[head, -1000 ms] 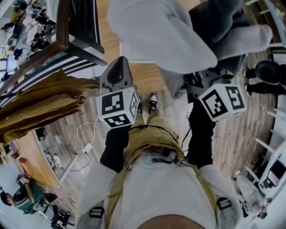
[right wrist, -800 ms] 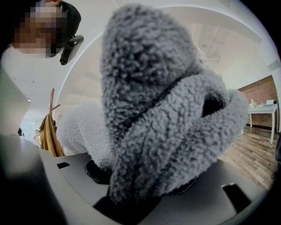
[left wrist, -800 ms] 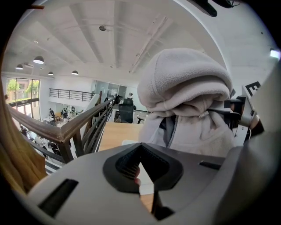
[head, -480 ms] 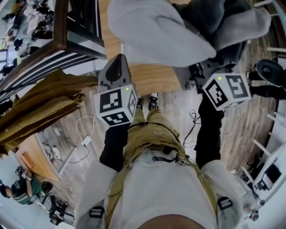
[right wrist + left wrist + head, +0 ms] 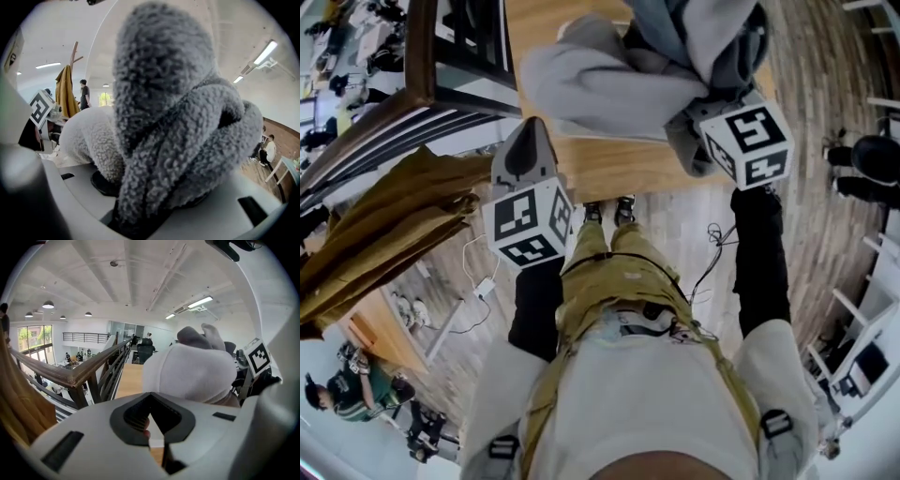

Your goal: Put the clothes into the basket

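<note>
Wooden table (image 5: 605,169) ahead; no basket in view. Grey fleece garment (image 5: 600,84) bunched over the tabletop, with the right gripper (image 5: 698,108) clamped on a thick fold. Left gripper (image 5: 525,150) alongside, jaws together, empty. Suggest finding the basket first, then gathering the loose bulk with the left before lowering.

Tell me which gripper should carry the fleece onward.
Right. The right gripper is already clamped on the fleece, which bunches up between its jaws. The left gripper holds nothing, its jaws are together, and it is off to the fleece's side without touching it.
</note>
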### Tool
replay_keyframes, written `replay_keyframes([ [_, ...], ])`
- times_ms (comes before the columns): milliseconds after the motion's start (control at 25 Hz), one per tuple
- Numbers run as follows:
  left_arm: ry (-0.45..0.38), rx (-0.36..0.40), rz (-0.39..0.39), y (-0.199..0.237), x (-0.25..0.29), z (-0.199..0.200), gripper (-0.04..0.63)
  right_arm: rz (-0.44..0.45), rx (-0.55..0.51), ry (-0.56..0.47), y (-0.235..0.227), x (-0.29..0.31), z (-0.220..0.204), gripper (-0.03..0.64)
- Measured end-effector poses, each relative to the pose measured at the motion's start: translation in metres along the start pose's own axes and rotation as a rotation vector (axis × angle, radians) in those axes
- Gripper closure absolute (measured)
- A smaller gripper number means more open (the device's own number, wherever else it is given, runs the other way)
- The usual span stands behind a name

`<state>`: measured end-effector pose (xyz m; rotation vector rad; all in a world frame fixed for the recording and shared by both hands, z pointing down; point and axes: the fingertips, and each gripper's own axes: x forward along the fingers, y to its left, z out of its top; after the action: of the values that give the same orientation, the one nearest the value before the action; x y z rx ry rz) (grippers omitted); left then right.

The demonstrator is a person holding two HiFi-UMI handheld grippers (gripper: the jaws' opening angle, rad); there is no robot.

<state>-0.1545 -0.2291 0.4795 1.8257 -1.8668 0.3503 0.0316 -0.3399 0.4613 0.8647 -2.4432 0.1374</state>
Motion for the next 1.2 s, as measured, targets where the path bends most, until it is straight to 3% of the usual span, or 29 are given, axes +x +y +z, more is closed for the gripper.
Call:
replay_keyframes([
  [240,0.007,-0.013,0.038,0.016,-0.001,0.001,0.595,0.089,-0.116,0.182,0.024,0.042,-0.038,0.357],
  [560,0.031,-0.018,0.030,0.022,0.004,-0.010,0.595,0.175,-0.199,0.389,0.037,0.087,-0.091,0.350],
  [1200,0.051,-0.019,0.037,0.029,0.000,-0.021,0.595,0.287,-0.302,0.581,0.055,0.127,-0.157,0.334],
])
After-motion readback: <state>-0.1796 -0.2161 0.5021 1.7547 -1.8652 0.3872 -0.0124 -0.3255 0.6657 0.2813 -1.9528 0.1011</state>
